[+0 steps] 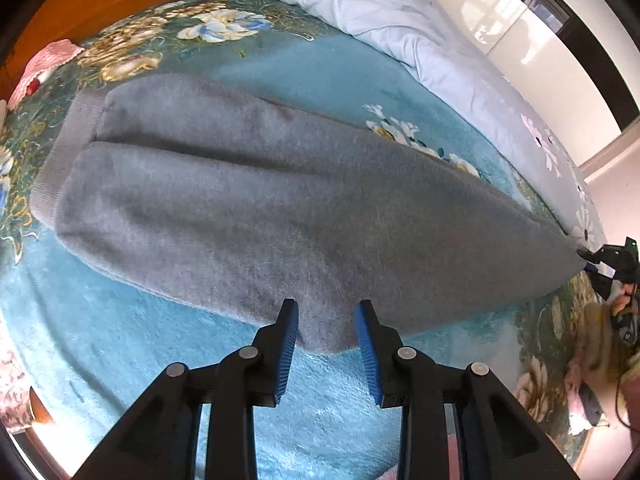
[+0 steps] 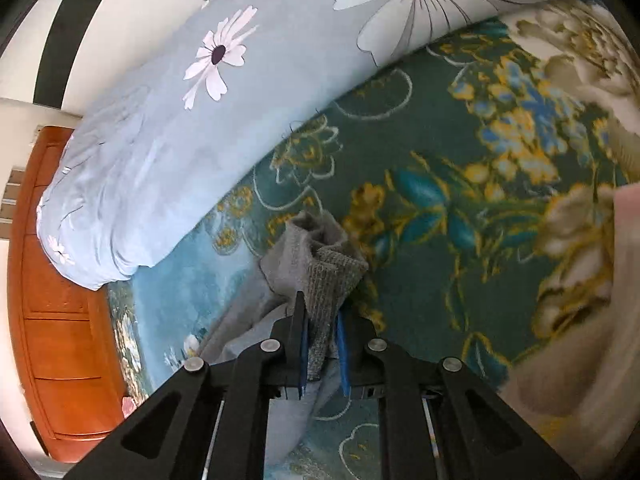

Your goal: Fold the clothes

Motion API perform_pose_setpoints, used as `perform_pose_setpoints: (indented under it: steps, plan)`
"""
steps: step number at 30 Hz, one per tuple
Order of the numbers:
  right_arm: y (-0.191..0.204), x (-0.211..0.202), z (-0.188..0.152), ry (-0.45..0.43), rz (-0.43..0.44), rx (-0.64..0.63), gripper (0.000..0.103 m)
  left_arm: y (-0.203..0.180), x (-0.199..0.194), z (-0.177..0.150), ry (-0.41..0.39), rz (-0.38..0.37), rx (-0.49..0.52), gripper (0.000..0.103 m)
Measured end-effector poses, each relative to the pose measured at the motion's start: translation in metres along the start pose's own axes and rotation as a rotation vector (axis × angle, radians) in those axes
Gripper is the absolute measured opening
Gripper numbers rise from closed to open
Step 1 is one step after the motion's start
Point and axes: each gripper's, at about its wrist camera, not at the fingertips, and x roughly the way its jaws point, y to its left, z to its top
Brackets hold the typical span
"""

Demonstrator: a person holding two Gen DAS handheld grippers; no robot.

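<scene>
Grey fleece trousers (image 1: 240, 200) lie folded lengthwise across the teal floral blanket (image 1: 100, 340), their ribbed waistband (image 1: 60, 148) at the left. My left gripper (image 1: 327, 308) stands open over the garment's near edge; a fold of grey cloth lies between the blue pads (image 1: 288, 340) without being pressed. At the far right my right gripper (image 1: 592, 258) holds the narrow leg end. In the right wrist view, that right gripper (image 2: 320, 308) is shut on the ribbed grey cuff (image 2: 332, 276), lifted a little off the blanket (image 2: 440, 160).
A pale blue duvet with white flowers (image 1: 400, 20) (image 2: 160, 140) lies along the bed's far side. A pink knitted cloth (image 1: 48, 64) sits at the left corner. Orange wooden furniture (image 2: 60, 280) stands beyond the bed. A person's hand (image 1: 624, 312) is at the right edge.
</scene>
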Motion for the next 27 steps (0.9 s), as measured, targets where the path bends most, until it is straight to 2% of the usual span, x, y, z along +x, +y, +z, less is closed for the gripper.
perform_pose_setpoints:
  steps: [2,3,6,8,10,11,15,21,24,27]
  plan:
    - [0.017,-0.009,-0.002,-0.020,-0.014,-0.057,0.012,0.002,-0.008,0.006,-0.020,0.025,-0.024,0.035]
    - [0.027,-0.013,-0.002,-0.033,-0.024,-0.096,0.013,0.004,-0.017,0.007,-0.035,0.061,-0.060,0.036]
    - [0.078,-0.033,-0.020,-0.119,-0.065,-0.307,0.013,0.012,-0.035,0.019,-0.071,0.156,-0.197,0.038]
    - [0.112,-0.036,-0.040,-0.164,-0.065,-0.442,0.013,0.011,-0.044,0.027,-0.103,0.124,-0.299,0.039]
    - [0.144,-0.039,-0.064,-0.171,-0.021,-0.538,0.013,0.004,-0.060,0.029,-0.142,0.077,-0.377,0.044]
    - [0.158,-0.037,-0.076,-0.164,0.007,-0.571,0.013,-0.002,-0.063,0.031,-0.153,0.064,-0.386,0.048]
    - [0.206,-0.012,-0.129,-0.104,0.129,-0.672,0.013,-0.015,-0.066,0.025,-0.161,0.067,-0.354,0.052]
    - [0.256,0.048,-0.214,0.084,0.235,-0.767,0.013,0.016,-0.073,0.002,-0.142,0.064,-0.389,0.052]
    - [0.269,0.082,-0.253,0.179,0.250,-0.813,0.013,0.034,-0.072,-0.005,-0.138,0.067,-0.416,0.052]
    - [0.272,0.107,-0.280,0.235,0.201,-0.843,0.014,0.052,-0.071,-0.010,-0.133,0.064,-0.446,0.052]
